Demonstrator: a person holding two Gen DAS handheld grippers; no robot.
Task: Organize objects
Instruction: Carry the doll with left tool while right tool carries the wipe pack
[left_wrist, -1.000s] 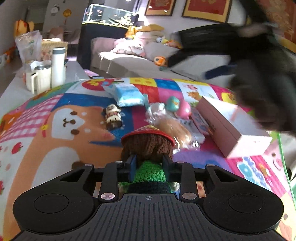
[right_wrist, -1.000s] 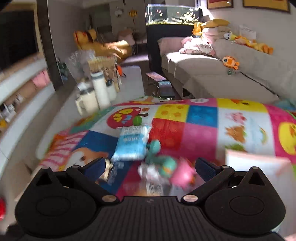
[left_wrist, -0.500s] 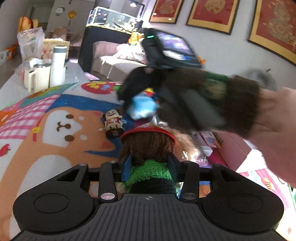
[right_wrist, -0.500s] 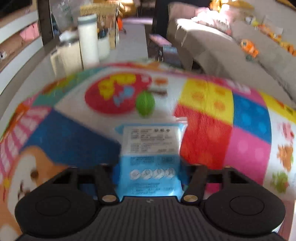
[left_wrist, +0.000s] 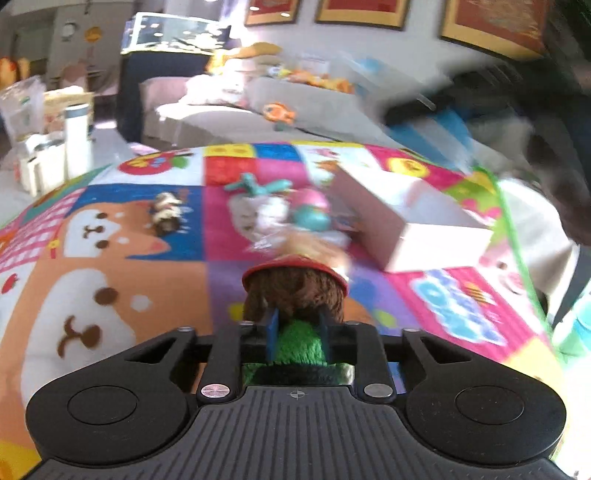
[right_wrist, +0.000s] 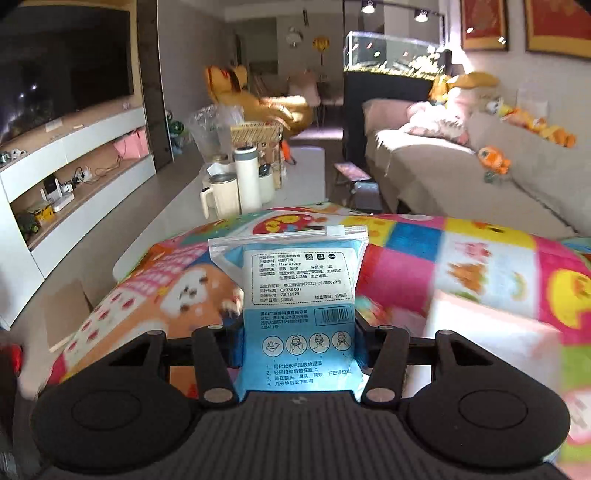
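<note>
Above the play mat (left_wrist: 110, 295), our left gripper (left_wrist: 297, 334) closes tightly on a crocheted doll (left_wrist: 295, 291); our right gripper (right_wrist: 299, 347) closes on a blue pouch (right_wrist: 295, 295), both lifted, we judge, for sorting.

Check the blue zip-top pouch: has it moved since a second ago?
Yes. The blue zip-top pouch lay flat on the colourful play mat beyond the right gripper; now it stands off the mat between the closing jaws, pads pressing its sides.

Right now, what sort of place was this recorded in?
Most likely a home living room: a sofa strewn with plush toys, a fish tank on a dark cabinet, and a colourful children's play mat spread over the work surface.
</note>
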